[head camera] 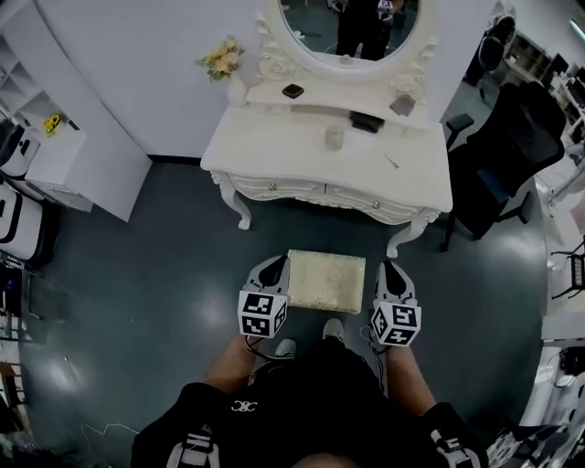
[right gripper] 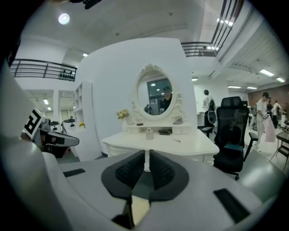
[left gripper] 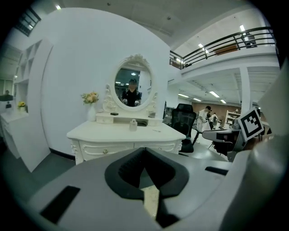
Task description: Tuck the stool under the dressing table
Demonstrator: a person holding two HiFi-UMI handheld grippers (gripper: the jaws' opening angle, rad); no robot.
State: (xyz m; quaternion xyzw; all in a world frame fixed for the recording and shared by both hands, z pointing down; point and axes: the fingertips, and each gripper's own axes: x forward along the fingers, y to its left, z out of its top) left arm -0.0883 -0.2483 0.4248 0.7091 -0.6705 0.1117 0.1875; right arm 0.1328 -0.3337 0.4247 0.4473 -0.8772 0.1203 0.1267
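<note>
The stool is flanked by the left gripper, held closed and empty; the right gripper is held all but closed, empty.

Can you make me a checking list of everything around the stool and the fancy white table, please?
Surface: dark floor, a bit shiny.
Job's things: stool stands in front of the dressing table, not tucked under.
Clutter: on the tabletop, flowers, a small jar and two dark items too small to tell.
Grippers: left tongs shut, right tongs all but shut; both empty, one each side of the stool.
Cables: nothing seen.
Surroundings: oval mirror on the table, black office chair at the picture's right, white shelves at its left.
</note>
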